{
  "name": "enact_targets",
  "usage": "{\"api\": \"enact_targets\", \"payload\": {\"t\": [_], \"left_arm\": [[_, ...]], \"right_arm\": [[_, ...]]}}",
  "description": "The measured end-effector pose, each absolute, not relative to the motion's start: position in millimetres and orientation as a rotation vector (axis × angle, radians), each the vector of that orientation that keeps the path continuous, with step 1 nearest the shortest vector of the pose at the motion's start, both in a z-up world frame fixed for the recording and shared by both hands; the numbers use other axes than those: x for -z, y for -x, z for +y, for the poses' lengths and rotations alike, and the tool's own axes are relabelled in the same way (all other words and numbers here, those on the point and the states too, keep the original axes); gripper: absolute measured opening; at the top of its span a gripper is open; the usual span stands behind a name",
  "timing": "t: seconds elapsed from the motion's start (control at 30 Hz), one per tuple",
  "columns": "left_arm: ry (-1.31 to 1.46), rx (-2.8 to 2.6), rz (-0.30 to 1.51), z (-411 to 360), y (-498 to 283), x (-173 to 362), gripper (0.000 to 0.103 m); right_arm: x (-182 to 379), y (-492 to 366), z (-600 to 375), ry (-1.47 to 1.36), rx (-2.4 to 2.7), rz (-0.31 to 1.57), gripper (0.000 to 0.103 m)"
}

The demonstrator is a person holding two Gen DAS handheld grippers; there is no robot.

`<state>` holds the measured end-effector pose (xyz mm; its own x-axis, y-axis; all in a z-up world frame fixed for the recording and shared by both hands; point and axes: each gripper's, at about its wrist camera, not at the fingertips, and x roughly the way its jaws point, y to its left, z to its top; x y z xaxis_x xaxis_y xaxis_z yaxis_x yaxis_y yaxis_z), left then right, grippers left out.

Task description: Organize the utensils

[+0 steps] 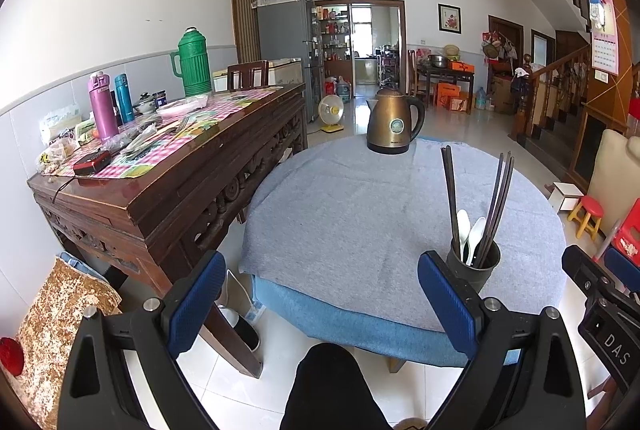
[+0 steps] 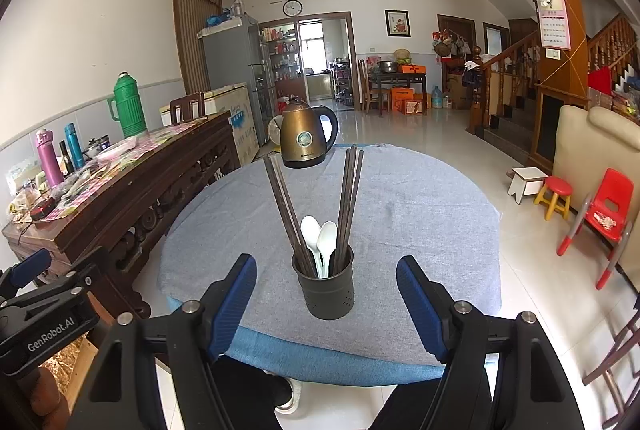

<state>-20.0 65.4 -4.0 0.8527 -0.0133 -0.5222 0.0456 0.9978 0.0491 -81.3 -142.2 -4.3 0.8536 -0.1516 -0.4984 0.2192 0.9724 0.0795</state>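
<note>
A dark perforated utensil holder (image 2: pixel 329 290) stands near the front edge of the round table with the grey-blue cloth (image 2: pixel 420 205). Several dark chopsticks (image 2: pixel 349 197) and two white spoons (image 2: pixel 320 242) stick up out of it. My right gripper (image 2: pixel 326 304) is open, its blue pads to either side of the holder and nearer to me, not touching it. In the left wrist view the holder (image 1: pixel 476 266) sits just right of my open left gripper (image 1: pixel 320 294), which holds nothing. The right gripper's body (image 1: pixel 600 294) shows at that view's right edge.
A bronze kettle (image 2: pixel 306 141) stands at the table's far side. A carved wooden sideboard (image 1: pixel 168 181) on the left carries flasks, a green thermos (image 1: pixel 194 63) and clutter. A person's dark-trousered knee (image 1: pixel 332 386) is below the table edge. Red stools and a child's chair (image 2: pixel 604 213) stand to the right.
</note>
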Motion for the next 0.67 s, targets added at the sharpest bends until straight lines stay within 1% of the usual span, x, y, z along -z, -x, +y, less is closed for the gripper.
{"api": "enact_targets", "payload": {"t": [0.4,0.67], "left_arm": [[-0.070,0.046,0.552,55,16,9,0.097],[-0.072,0.084,0.542,34,-14,24,0.097]], "right_arm": [[7,80,-149,-0.145,0.206,0.512,0.076],[14,59,-190,-0.192,0.243,0.530,0.076]]}}
